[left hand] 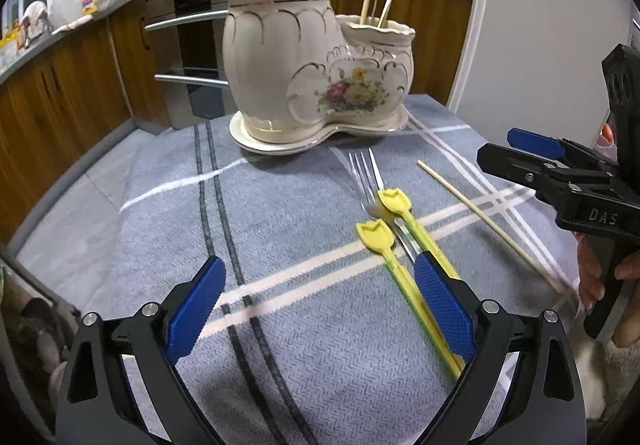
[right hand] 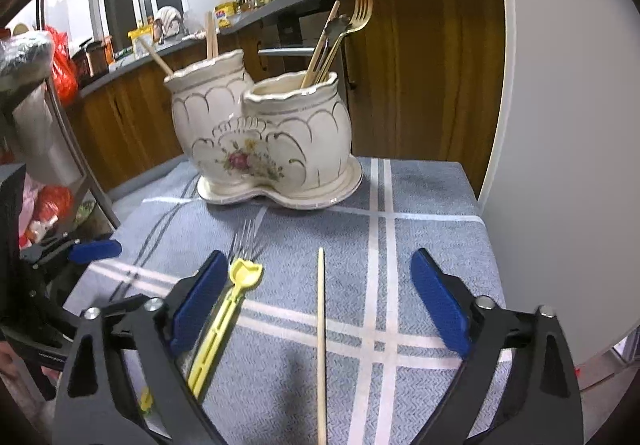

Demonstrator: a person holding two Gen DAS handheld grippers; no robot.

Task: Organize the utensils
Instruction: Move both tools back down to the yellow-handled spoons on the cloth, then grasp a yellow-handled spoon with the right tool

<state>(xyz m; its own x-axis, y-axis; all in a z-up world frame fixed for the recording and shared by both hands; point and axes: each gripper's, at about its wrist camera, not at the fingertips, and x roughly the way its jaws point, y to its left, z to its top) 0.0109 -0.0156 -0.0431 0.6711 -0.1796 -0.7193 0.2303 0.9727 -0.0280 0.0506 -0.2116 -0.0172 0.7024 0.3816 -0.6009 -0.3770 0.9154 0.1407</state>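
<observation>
Both tongs gape wide, holding nothing: left tongs (left hand: 320, 309) near the fork (left hand: 366, 181), right tongs (right hand: 320, 305) over a chopstick (right hand: 321, 341) (cloth-covered surface).

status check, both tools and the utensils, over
Left tool open, right tool open over chopstick. Fork, yellow picks loose on cloth. Holder unobstructed.
</observation>
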